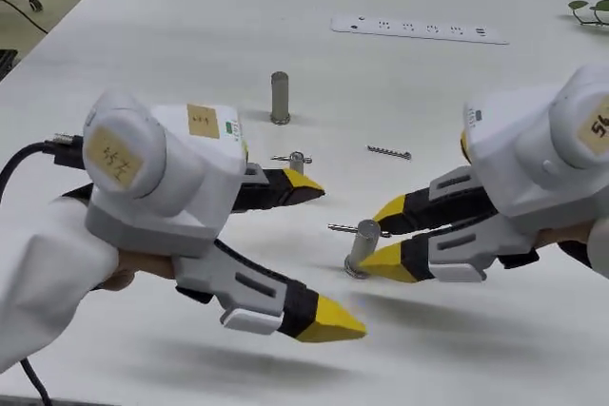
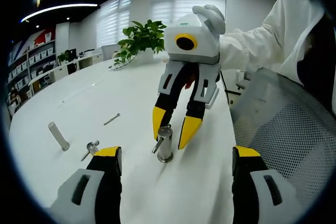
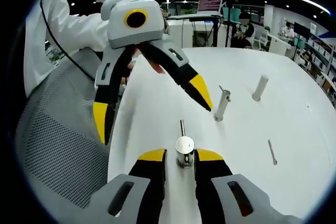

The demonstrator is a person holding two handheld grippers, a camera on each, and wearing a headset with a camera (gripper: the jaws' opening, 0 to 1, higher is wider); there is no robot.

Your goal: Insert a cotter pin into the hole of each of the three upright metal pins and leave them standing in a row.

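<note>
right gripper jaws seem clamped on the near metal pin; left gripper jaws gape wide, empty.

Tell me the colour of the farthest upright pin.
Grey metal; the pin shows best in the head view.

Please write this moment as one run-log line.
left hand-held gripper: open | right hand-held gripper: jaws astride nearest pin, grip unclear | nearest pin, middle pin: cotter fitted | far pin: bare | loose cotter pin: on table
</note>
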